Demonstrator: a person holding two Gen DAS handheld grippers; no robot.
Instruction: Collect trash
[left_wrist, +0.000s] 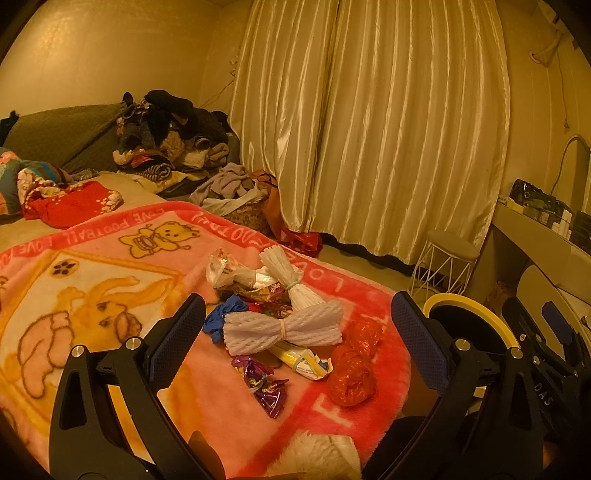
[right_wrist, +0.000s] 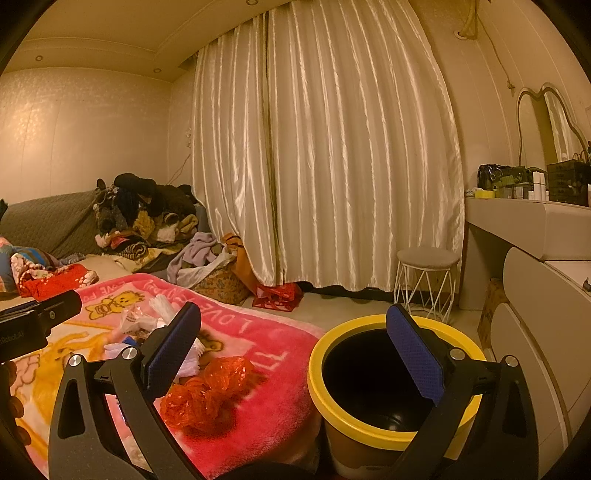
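A pile of trash lies on the pink blanket (left_wrist: 110, 277): two white foam net bundles (left_wrist: 282, 328), red crinkled plastic (left_wrist: 351, 373), a purple foil wrapper (left_wrist: 264, 384), a blue scrap (left_wrist: 221, 317) and a yellow packet (left_wrist: 299, 360). My left gripper (left_wrist: 299, 345) is open above the pile, empty. My right gripper (right_wrist: 295, 354) is open and empty, between the red plastic (right_wrist: 207, 391) and the yellow-rimmed bin (right_wrist: 369, 432) beside the bed.
A heap of clothes (left_wrist: 166, 144) sits at the bed's far end. Satin curtains (right_wrist: 325, 147) hang behind. A white wire stool (right_wrist: 424, 284) and a dressing table (right_wrist: 535, 221) stand to the right of the bin.
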